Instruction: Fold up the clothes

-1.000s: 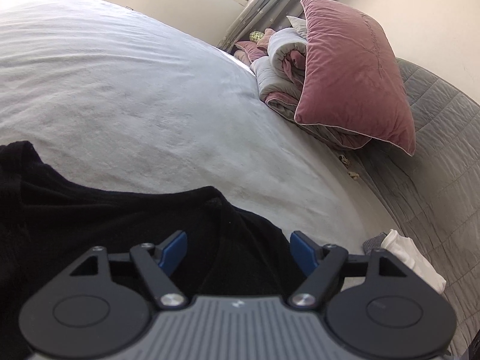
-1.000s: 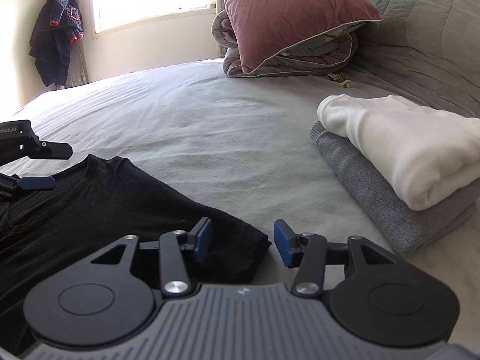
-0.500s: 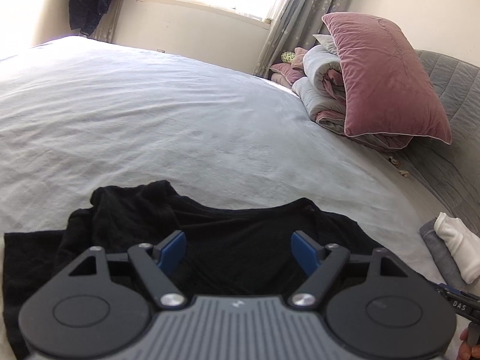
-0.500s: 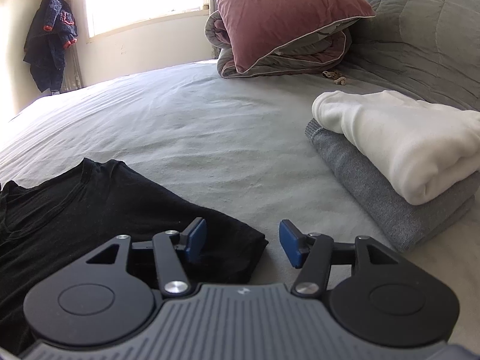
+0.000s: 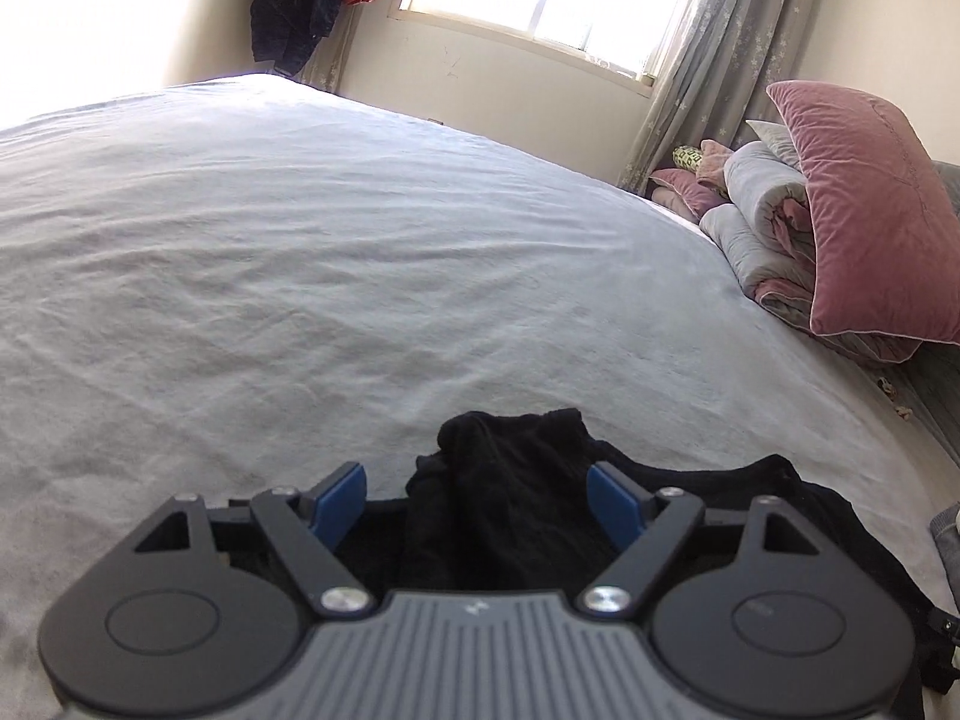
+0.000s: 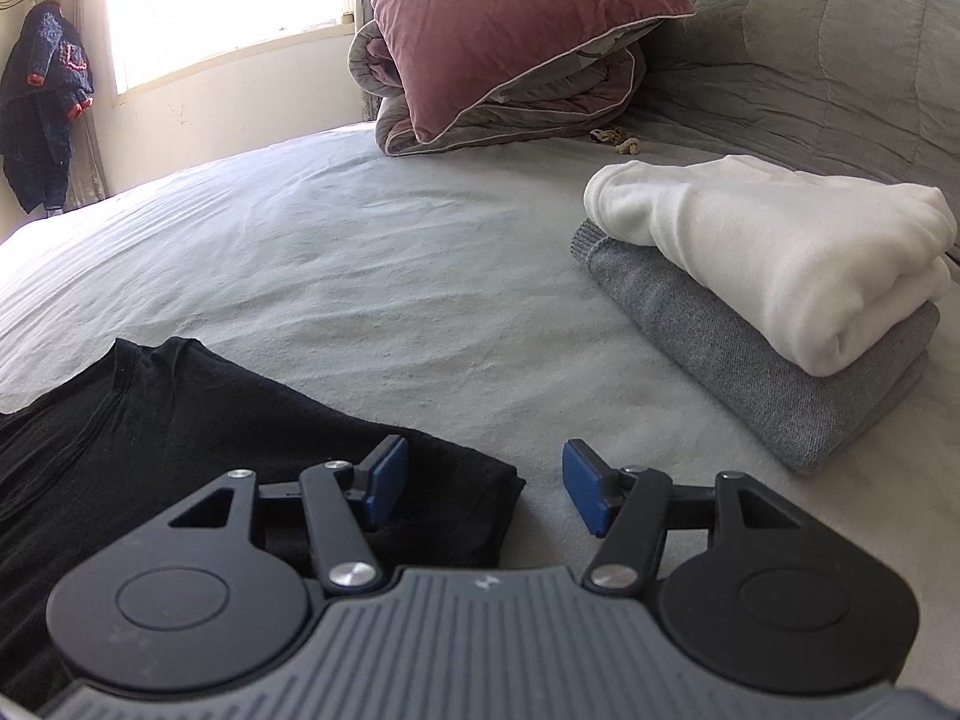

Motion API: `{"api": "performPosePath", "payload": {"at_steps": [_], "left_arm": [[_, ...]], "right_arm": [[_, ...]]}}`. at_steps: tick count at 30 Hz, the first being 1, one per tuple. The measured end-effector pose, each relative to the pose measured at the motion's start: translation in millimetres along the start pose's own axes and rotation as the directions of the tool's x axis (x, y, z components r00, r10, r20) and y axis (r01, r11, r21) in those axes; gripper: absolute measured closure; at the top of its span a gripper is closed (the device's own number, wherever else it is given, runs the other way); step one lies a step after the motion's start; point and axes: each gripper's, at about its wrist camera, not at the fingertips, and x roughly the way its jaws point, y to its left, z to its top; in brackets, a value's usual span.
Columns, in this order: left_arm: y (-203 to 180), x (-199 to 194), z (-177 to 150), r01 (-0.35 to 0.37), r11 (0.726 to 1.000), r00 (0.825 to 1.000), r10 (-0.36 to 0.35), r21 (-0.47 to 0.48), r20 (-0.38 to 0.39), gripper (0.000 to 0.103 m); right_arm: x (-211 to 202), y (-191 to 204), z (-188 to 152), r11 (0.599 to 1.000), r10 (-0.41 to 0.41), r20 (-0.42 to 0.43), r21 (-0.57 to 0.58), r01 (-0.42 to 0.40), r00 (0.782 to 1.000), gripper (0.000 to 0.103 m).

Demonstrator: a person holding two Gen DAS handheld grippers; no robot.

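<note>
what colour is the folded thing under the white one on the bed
Grey. The grey folded garment lies under the white folded garment, clearest in the right wrist view.

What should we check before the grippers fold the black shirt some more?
1. Left gripper open: ok, jaws wide apart.
2. Right gripper open: ok.
3. Cloth between the left gripper's jaws: ok, a bunched part of the black shirt sits there.
4. Shirt lying flat: not ok, that part is bunched up.
5. Bed bare beyond the shirt: ok.
6. White sweater resting on the grey sweater, clear of the shirt: ok.
</note>
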Motion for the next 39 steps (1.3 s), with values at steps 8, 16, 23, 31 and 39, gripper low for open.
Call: {"api": "performPosePath", "payload": {"at_steps": [8, 16, 23, 31, 39], "left_arm": [[36, -4, -2, -0.05, 0.997, 0.998, 0.048, 0.059, 0.031, 0.021], [72, -2, 7, 0.031, 0.999, 1.0, -0.031, -0.036, 0.002, 0.034], [79, -8, 6, 0.145, 0.989, 0.987, -0.141, 0.044, -0.084, 0.04], [89, -4, 3, 0.149, 0.988, 0.984, -0.145, 0.028, -0.103, 0.082], [106, -13, 8, 0.172, 0.984, 0.982, -0.175, -0.051, -0.063, 0.1]], "right_arm": [[-4, 9, 2, 0.999, -0.019, -0.014, 0.032, 0.02, 1.0, 0.042], [-17, 58, 26, 0.998, 0.062, -0.046, -0.01, -0.063, 0.997, 0.042], [-30, 138, 53, 0.947, 0.32, -0.044, 0.009, -0.32, 0.946, 0.042], [-14, 237, 49, 0.854, 0.491, -0.108, -0.138, -0.502, 0.865, 0.042], [21, 293, 38, 0.757, 0.557, -0.146, -0.317, -0.572, 0.818, 0.042]]}}
